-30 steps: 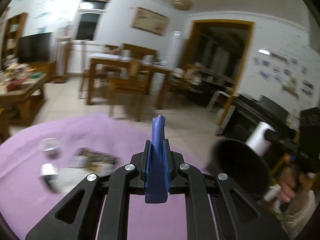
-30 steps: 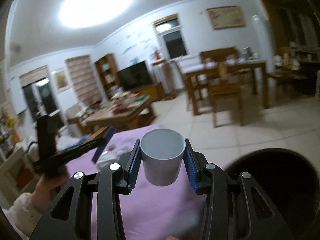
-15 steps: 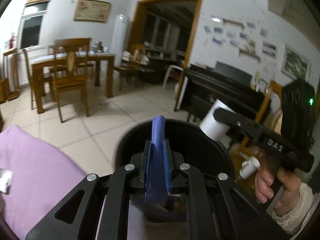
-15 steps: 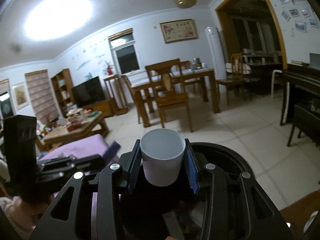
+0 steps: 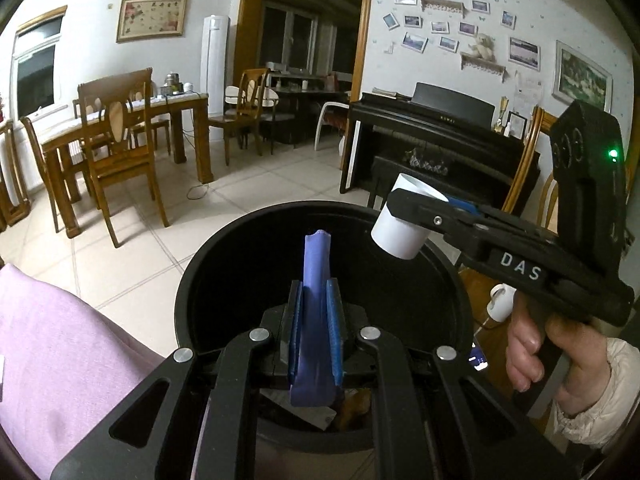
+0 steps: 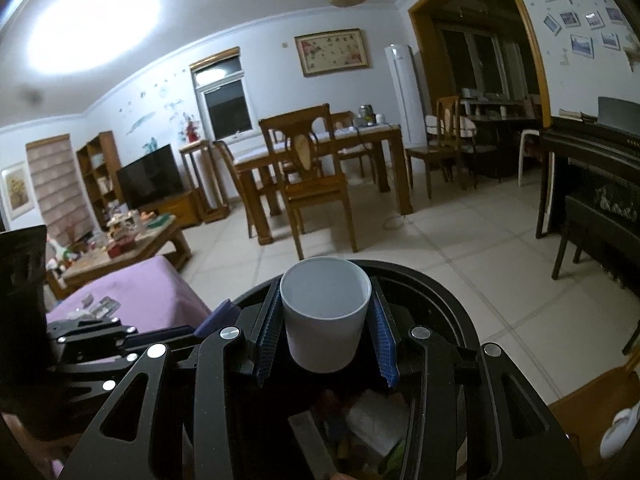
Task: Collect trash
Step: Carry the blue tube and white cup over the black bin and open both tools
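1. Dumping is the step in hand: two bits of trash are held right over the open mouth of the black bin (image 5: 188,292), so the carrying part looks done.
2. A folded purple-blue wrapper (image 5: 314,312) is sandwiched between the blue pads of the left gripper (image 5: 315,308). The jaws are nearly together and just beginning to ease apart, with the wrapper not yet dropped.
3. A white paper cup (image 6: 325,314) is pinched by its sides in the right gripper (image 6: 326,330), upright in that view, jaws partway spread to fit it. In the left view the same cup is seen tilted above the bin's far rim.
4. Older rubbish is already seen at the bottom of the bin.
5. More scraps (image 6: 98,306) are left on the purple cloth (image 6: 152,288) beside the bin, so the job probably isn't finished.
6. Next move, as a guess: both pairs of jaws get opened fully, with the cup kept inside the rim so it isn't bounced onto the floor tiles (image 5: 132,248).
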Available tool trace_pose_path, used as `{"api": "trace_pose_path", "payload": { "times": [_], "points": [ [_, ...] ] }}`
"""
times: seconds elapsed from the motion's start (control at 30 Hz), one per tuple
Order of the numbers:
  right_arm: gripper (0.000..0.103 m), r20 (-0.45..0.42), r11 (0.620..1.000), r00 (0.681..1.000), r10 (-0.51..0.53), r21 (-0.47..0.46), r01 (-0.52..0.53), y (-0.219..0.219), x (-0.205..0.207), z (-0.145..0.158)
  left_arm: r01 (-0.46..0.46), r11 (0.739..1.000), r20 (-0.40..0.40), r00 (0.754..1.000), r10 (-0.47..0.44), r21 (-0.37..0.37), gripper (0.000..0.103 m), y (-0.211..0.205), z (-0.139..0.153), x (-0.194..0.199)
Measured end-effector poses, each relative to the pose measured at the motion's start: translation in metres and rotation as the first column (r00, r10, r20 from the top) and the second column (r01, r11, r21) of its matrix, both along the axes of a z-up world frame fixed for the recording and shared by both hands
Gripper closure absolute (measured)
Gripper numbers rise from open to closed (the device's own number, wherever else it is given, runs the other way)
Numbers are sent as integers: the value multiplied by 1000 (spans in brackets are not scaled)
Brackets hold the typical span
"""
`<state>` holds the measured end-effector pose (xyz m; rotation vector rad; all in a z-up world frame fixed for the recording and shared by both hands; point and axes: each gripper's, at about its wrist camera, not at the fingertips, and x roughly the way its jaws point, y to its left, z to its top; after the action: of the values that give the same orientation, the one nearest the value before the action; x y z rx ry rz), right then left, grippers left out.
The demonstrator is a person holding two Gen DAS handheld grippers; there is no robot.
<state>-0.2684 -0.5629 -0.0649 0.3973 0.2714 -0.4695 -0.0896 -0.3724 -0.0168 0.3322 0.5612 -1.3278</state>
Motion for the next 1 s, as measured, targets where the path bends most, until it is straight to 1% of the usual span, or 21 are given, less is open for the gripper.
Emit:
{"api": "trace_pose_path", "payload": {
  "times": [0.13, 0.17, 0.2, 0.23, 0.27, 0.3, 0.33, 0.4, 0.47, 0.57, 0.6, 0.67, 0.73, 0.77, 0.87, 0.93, 1.0],
  "points": [
    [60, -7, 1000, 1000, 5, 10, -5, 2, 9, 0, 6, 1000, 17, 1000, -6, 24, 85, -4, 1, -5],
    [47, -8, 1000, 1000, 9, 11, -8, 3, 10, 0, 2, 1000, 25, 1000, -3, 29, 74, -4, 0, -6],
    [33, -3, 1000, 1000, 12, 16, -12, 3, 11, 0, -4, 1000, 34, 999, 3, 31, 48, -4, 1, -7],
    [27, 11, 1000, 1000, 12, 23, -12, 4, 10, -1, -20, 1000, 47, 999, 19, 22, 31, -2, 3, -10],
    [23, 20, 1000, 1000, 13, 26, -13, 4, 10, 0, -41, 999, 62, 997, 41, -2, 10, 2, 6, -10],
    [23, 24, 1000, 1000, 13, 28, -14, 4, 10, 0, -51, 999, 72, 996, 52, -18, 7, 5, 7, -11],
    [23, 24, 999, 1000, 16, 29, -17, 5, 10, 0, -55, 998, 85, 995, 58, -28, 7, 8, 11, -11],
    [18, 31, 999, 999, 30, 42, -32, 4, 10, -1, -60, 998, 98, 993, 62, -26, 7, 9, 16, -11],
    [11, 51, 996, 997, 52, 73, -56, 3, 9, -2, -75, 996, 110, 991, 79, -39, 7, 14, 19, -10],
    [9, 77, 986, 992, 102, 122, -111, 3, 10, -3, -101, 994, 124, 987, 105, -43, 7, 20, 22, -7],
    [6, 82, 982, 990, 118, 139, -129, 3, 11, -3, -111, 993, 129, 985, 116, -45, 7, 23, 21, -7],
    [5, 76, 968, 987, 143, 198, -155, 0, 18, -6, -127, 991, 136, 982, 133, -48, 7, 28, 23, -6],
    [5, 63, 941, 981, 184, 277, -195, -4, 28, -11, -144, 988, 141, 979, 150, -53, 7, 34, 25, -1],
    [5, 57, 932, 979, 196, 300, -204, -3, 33, -12, -151, 987, 143, 977, 158, -57, 7, 38, 27, 0],
    [5, 52, 906, 968, 247, 342, -250, 3, 48, -15, -172, 983, 151, 972, 181, -71, 7, 50, 29, 4],
    [5, 89, 879, 954, 285, 372, -297, 9, 56, -14, -200, 977, 158, 965, 210, -81, 7, 63, 32, 11],
    [5, 98, 858, 944, 315, 394, -328, 15, 66, -10, -238, 968, 158, 955, 249, -84, 6, 76, 32, 21]
  ]
}}
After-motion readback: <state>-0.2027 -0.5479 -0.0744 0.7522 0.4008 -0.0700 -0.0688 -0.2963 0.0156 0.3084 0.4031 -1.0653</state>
